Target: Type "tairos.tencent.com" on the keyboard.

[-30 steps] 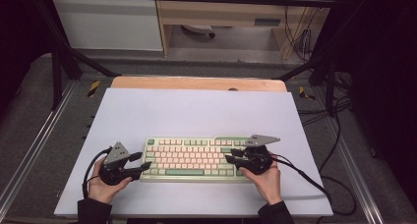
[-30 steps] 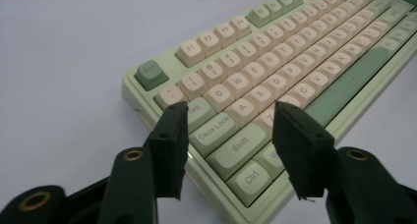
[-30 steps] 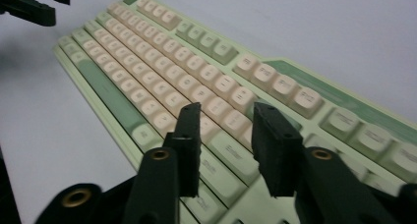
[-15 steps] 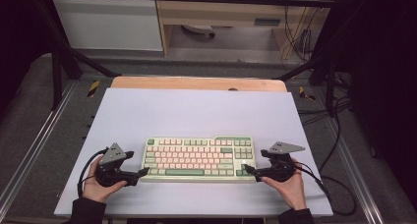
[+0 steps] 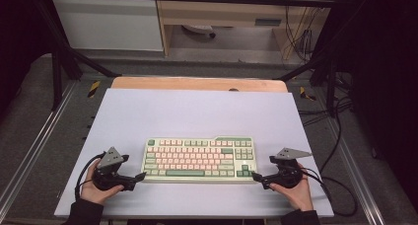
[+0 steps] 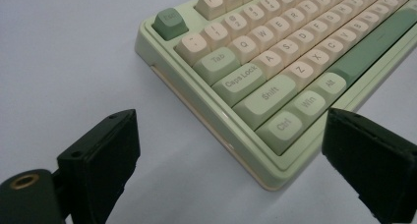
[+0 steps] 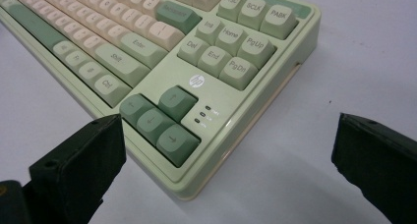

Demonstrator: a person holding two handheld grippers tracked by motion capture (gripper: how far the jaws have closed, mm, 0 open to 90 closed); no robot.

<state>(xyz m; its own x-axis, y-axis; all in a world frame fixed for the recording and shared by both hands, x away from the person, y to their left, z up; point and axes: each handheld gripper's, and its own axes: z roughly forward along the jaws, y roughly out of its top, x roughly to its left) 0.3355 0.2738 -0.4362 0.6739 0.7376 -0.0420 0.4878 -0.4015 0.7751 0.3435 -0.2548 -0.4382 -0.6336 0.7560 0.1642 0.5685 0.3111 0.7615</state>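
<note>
One keyboard (image 5: pixel 198 160), flat on the bench (image 5: pixel 197 111) near its front edge. Two claws: left claw (image 5: pixel 139 176) off its left end, right claw (image 5: pixel 256 176) off its right end, neither touching it. Both have just been opening, now wide, nothing between the jaws. Key legends unreadable from the high view; the gripper views resolve Ctrl, Shift and the arrow cluster, with the far rows cut off.

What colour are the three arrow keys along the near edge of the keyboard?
Dark green, on the pale green keyboard; the arrow keys show best in the right gripper view.
</note>
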